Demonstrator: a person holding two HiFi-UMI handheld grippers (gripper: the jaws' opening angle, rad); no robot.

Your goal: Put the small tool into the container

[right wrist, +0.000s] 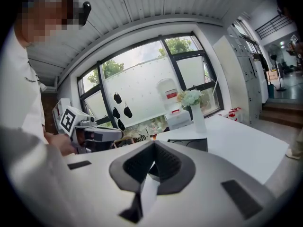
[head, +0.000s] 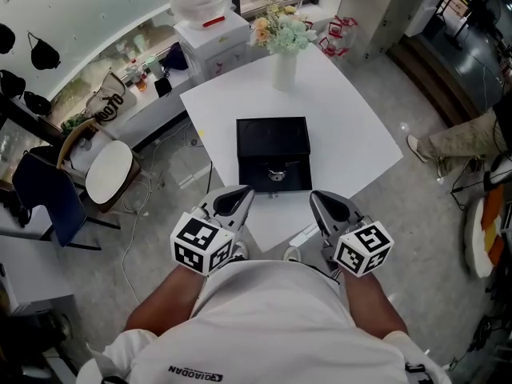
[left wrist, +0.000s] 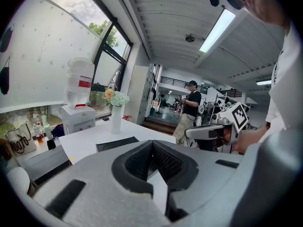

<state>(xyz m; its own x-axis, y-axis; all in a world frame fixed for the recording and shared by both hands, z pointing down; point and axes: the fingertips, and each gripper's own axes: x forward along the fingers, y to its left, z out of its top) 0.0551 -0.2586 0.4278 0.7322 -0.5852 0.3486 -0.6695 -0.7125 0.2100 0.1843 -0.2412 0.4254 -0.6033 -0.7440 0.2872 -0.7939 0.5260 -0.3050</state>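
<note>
A black container [head: 272,138] lies open on the white table [head: 352,134]. In its near compartment rests a small metallic tool [head: 276,174]. My left gripper [head: 242,194] and right gripper [head: 320,198] hover side by side at the table's near edge, short of the container and apart from it. Both are shut with nothing between their fingers. In the left gripper view the left gripper [left wrist: 152,145] has its pads meeting, with the container [left wrist: 117,144] beyond. The right gripper view shows the right gripper [right wrist: 154,148] shut too, the container [right wrist: 189,143] ahead of it.
A white vase of flowers [head: 284,50] stands at the table's far edge. A water dispenser [head: 210,30] is behind it, a chair [head: 104,170] to the left with cables on the floor. A person's legs [head: 464,138] show at the right.
</note>
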